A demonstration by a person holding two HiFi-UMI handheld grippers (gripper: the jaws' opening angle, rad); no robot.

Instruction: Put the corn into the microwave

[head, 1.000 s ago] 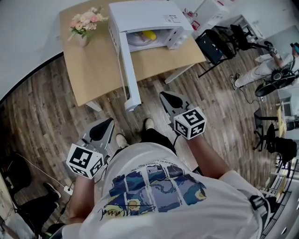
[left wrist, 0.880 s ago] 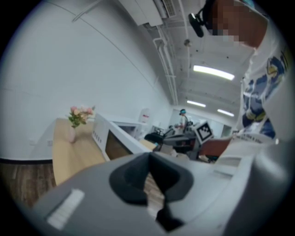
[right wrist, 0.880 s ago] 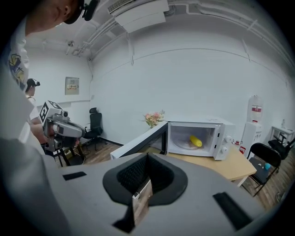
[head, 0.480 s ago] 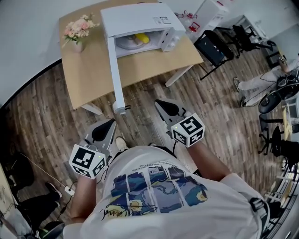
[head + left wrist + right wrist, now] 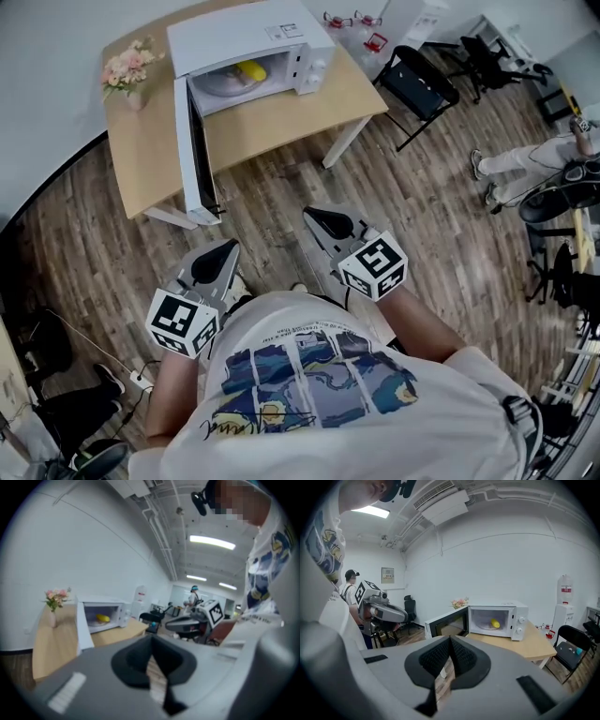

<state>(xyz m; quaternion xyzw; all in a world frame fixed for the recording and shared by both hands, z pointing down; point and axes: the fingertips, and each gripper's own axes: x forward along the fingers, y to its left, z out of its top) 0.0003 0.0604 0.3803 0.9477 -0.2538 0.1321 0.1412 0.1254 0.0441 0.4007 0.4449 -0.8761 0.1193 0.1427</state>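
The yellow corn (image 5: 248, 70) lies on the plate inside the white microwave (image 5: 246, 26), whose door (image 5: 187, 150) hangs wide open toward me. The corn (image 5: 495, 623) shows in the right gripper view inside the microwave (image 5: 497, 607), and the corn (image 5: 103, 618) shows small in the left gripper view. My left gripper (image 5: 225, 249) and right gripper (image 5: 319, 216) hover over the wood floor, well short of the table (image 5: 281, 122). Both are shut and empty, with the left gripper (image 5: 151, 644) and right gripper (image 5: 450, 644) showing pads pressed together.
A vase of pink flowers (image 5: 127, 70) stands on the table's left end. A black folding chair (image 5: 417, 84) is right of the table. A seated person's legs (image 5: 520, 155) are at far right. A cable and power strip (image 5: 136, 380) lie on the floor, left.
The table and microwave have slid left and farther off in the head view as I backed away. Both grippers stayed shut, held close to my body.
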